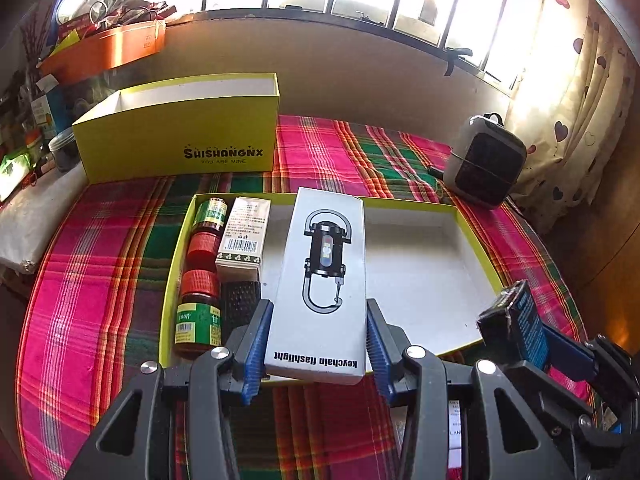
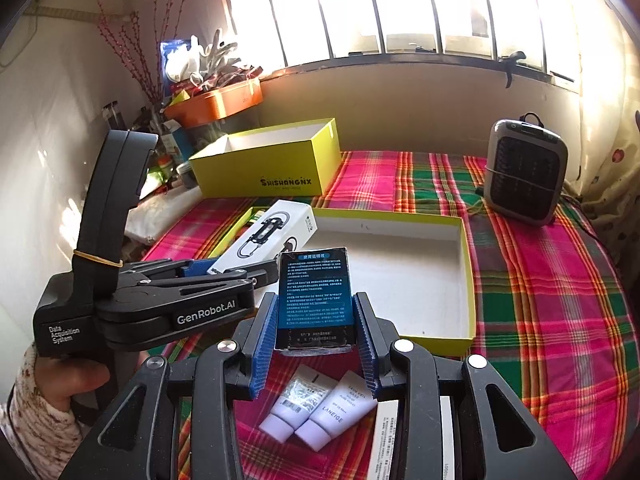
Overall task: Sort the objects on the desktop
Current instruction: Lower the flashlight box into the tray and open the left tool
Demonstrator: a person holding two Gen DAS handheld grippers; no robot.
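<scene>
My left gripper (image 1: 317, 326) is shut on a white keychain flashlight box (image 1: 322, 280), held over the shallow yellow tray (image 1: 476, 240). In the tray's left part lie two red-capped jars (image 1: 202, 276), a small white carton (image 1: 242, 236) and a black item (image 1: 239, 300). My right gripper (image 2: 316, 316) is shut on a black and blue box (image 2: 316, 300), above the tray's (image 2: 468, 280) near edge. That box (image 1: 516, 320) shows at the right in the left wrist view. The left gripper (image 2: 224, 270) with the flashlight box (image 2: 272, 236) appears left in the right wrist view.
A deep yellow box (image 1: 180, 136) stands behind the tray on the plaid cloth. A grey heater (image 1: 484, 160) sits at the back right. Two white tubes (image 2: 316, 408) and a white carton (image 2: 384, 436) lie on the cloth below my right gripper. Clutter and an orange tub (image 1: 108, 50) fill the back left.
</scene>
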